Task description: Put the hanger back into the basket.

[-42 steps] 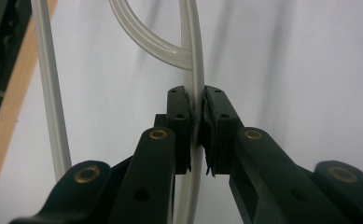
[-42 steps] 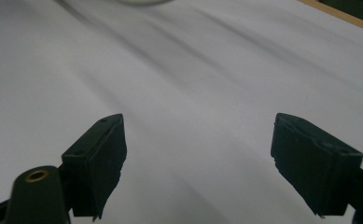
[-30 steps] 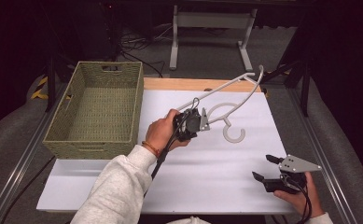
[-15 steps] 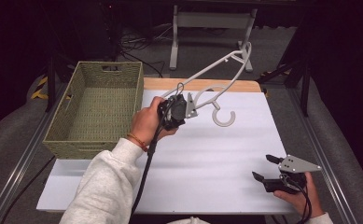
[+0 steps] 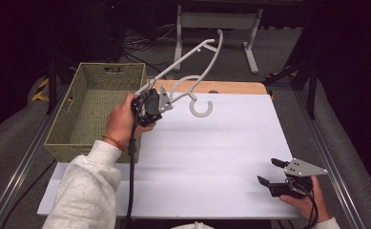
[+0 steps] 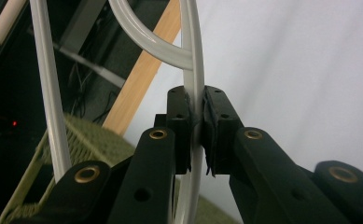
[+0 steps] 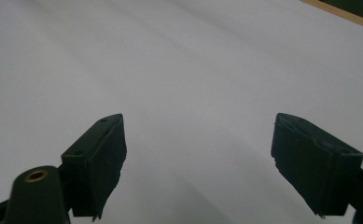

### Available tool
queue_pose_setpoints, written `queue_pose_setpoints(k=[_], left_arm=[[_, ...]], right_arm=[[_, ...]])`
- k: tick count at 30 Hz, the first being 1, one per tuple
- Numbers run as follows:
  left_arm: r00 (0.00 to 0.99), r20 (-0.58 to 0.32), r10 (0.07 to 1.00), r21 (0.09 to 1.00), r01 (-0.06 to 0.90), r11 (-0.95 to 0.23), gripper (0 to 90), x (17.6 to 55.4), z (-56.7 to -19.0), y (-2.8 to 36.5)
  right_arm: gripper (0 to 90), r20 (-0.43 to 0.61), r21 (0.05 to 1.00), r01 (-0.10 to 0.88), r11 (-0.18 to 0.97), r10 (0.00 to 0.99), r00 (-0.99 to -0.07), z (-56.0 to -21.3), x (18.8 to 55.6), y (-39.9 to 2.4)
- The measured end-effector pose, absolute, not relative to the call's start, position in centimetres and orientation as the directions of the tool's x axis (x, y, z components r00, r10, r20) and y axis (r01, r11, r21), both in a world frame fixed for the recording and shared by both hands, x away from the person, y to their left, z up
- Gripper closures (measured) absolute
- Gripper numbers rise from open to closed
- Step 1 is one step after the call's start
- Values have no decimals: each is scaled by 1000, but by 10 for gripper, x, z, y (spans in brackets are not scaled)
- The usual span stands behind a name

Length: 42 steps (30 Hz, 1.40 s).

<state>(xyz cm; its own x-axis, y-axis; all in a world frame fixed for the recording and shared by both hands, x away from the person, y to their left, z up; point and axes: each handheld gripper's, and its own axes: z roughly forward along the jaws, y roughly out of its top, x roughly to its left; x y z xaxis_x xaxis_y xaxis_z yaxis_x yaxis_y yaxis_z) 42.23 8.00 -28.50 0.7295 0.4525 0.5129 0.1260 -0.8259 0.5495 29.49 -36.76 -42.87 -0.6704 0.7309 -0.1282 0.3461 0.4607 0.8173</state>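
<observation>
**Left claw carrying a hanger above the table**

The left claw is pinching a white plastic hanger; in the left gripper view both pads press on a thin rod of the hanger. The hanger is off-white, with slim curved arms and a round hook that hangs low, just above the white table. Its long arm slants up and away past the table's far edge. The hanger sits in the air near the table's far left part.

A woven green basket stands just left of the left claw, at the table's left edge.

The right claw rests near the table's near right corner, spread wide with nothing between its pads.
</observation>
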Motion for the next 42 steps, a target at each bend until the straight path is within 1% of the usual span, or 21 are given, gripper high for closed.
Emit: queue_pose_setpoints(k=[3,4,6,17,22,24,31,35,42], left_arm=[[715,515,472,543,154,-825,822,423,-287,96],[715,515,472,543,154,-825,822,423,-287,96],[707,503,497,555,177,-813,822,423,-289,110],[675,473,567,581,245,-776,822,421,-302,158],[667,462,585,586,266,-765,822,420,-308,174],[665,446,599,593,282,-754,822,420,-313,181],[643,430,633,587,333,-737,822,421,-324,202],[635,399,661,597,367,-713,822,423,-331,217],[628,386,676,590,395,-704,822,422,-337,232]], right_arm=[[191,-135,810,345,474,723,-678,-430,295,-366],[191,-137,809,345,476,723,-677,-430,295,-365],[191,-135,809,344,477,721,-680,-430,295,-365],[191,-140,800,347,490,714,-686,-432,295,-362],[190,-142,799,345,492,712,-688,-432,296,-362],[190,-142,799,345,493,711,-688,-432,296,-361],[191,-142,796,347,495,711,-689,-432,296,-361],[191,-138,795,351,494,712,-689,-433,296,-360],[191,-141,793,350,499,709,-691,-434,297,-359]])
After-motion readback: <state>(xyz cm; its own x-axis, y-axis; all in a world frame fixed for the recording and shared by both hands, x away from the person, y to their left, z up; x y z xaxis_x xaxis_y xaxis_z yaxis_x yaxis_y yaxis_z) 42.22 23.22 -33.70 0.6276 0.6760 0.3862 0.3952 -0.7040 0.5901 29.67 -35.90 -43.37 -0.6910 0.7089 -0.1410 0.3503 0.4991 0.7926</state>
